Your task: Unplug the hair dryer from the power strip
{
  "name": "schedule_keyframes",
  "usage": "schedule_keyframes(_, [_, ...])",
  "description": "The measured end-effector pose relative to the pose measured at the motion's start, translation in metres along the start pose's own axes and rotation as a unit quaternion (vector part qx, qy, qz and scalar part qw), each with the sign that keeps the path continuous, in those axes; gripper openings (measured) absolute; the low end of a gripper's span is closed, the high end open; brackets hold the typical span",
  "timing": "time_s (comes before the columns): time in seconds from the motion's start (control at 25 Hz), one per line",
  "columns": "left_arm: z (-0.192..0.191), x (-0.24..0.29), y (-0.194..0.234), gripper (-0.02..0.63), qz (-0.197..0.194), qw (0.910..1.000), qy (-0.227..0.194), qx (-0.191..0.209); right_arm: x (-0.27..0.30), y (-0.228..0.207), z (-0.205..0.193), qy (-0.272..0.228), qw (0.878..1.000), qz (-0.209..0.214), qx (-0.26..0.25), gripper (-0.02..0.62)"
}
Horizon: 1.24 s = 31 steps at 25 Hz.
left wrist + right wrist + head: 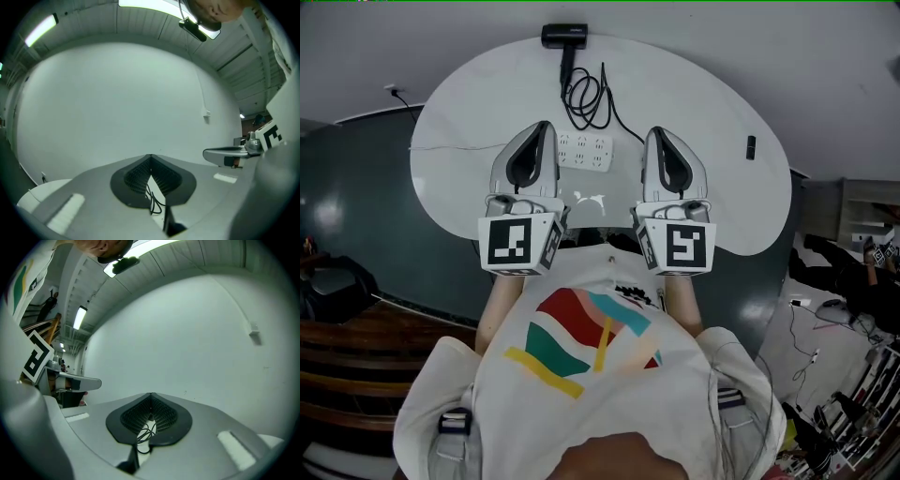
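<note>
A black hair dryer [564, 36] lies at the far edge of the round white table [469, 197]. Its black cord [586, 98] coils toward a white power strip [584, 151] at mid-table, then runs on behind my right gripper, so the plug is hidden. My left gripper [546, 126] and right gripper [657, 132] hover level on either side of the strip, both shut and empty. In the left gripper view the jaws [150, 157] meet, with the cord [154, 202] showing below them. The right gripper view shows the same: shut jaws [151, 395] above the cord [145, 434].
A small black object [751, 146] lies near the table's right edge. A wall outlet with a thin cable [394, 91] sits beyond the table at left. Dark furniture [337, 281] stands at left, cluttered floor and cables [825, 347] at right. A plain white wall [117, 103] faces both grippers.
</note>
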<state>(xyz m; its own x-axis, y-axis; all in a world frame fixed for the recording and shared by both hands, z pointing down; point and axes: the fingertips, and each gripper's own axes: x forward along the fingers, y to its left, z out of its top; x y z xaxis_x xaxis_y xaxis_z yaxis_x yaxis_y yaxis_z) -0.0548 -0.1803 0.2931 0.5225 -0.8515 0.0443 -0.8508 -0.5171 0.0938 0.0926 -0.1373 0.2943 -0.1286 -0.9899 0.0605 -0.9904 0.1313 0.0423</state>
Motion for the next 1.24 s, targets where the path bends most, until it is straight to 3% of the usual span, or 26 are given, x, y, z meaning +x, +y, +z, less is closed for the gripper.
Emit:
schedule_keyframes(0.96, [0.012, -0.001, -0.006, 0.000, 0.003, 0.9989, -0.014, 0.044, -0.002, 0.006, -0.006, 0.015, 1.000, 0.008, -0.014, 0.012])
schedule_keyframes(1.24, [0.011, -0.005, -0.011, 0.000, -0.001, 0.9987, 0.016, 0.049, -0.007, -0.001, -0.006, 0.010, 1.000, -0.001, -0.008, 0.012])
